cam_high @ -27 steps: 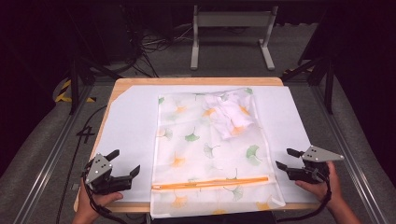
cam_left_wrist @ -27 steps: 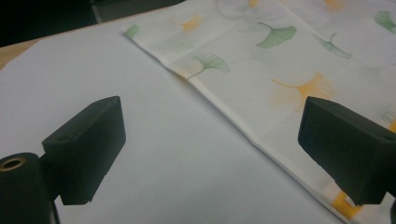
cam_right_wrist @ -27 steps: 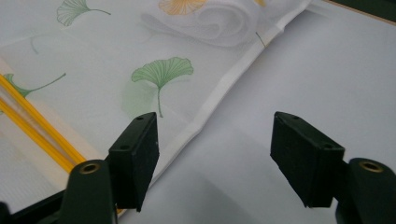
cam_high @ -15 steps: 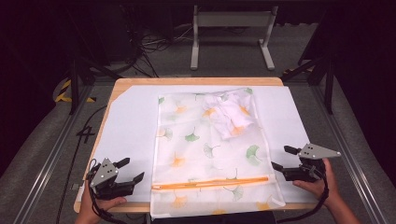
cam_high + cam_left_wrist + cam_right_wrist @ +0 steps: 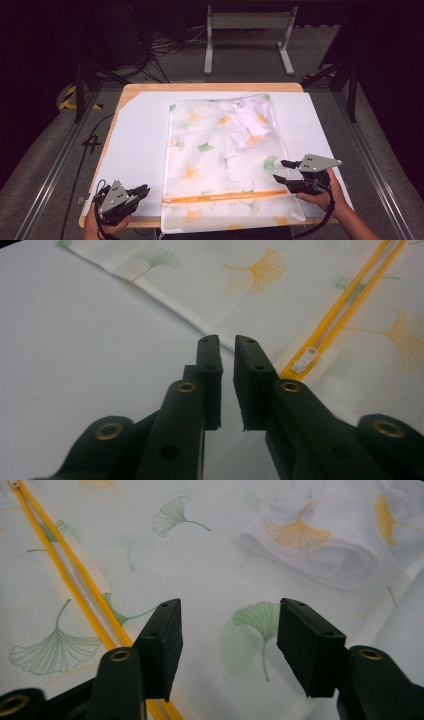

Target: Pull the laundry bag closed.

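A white mesh bag (image 5: 220, 160) printed with ginkgo leaves lies flat on a white sheet (image 5: 135, 140). An orange zipper (image 5: 225, 196) runs across its near end. A crumpled white garment (image 5: 247, 122) sits inside at the far right. My left gripper (image 5: 144, 190) rests on the sheet just left of the bag's near corner, shut and holding nothing. In the left gripper view its tips (image 5: 227, 342) point at the bag's edge, with the white zipper pull (image 5: 305, 359) just beyond. My right gripper (image 5: 279, 170) stands open over the bag's right side (image 5: 227, 612), with nothing between its pads.
The wooden table (image 5: 200, 86) shows around the sheet's edges. A grey metal stand (image 5: 247, 30) and loose cables (image 5: 160, 47) lie on the floor behind it. Aluminium rails (image 5: 55, 165) run along both sides of the table.
My left gripper's jaws have closed and the hand has slid a little toward the table's front edge. My right gripper has shifted left over the bag, still open.
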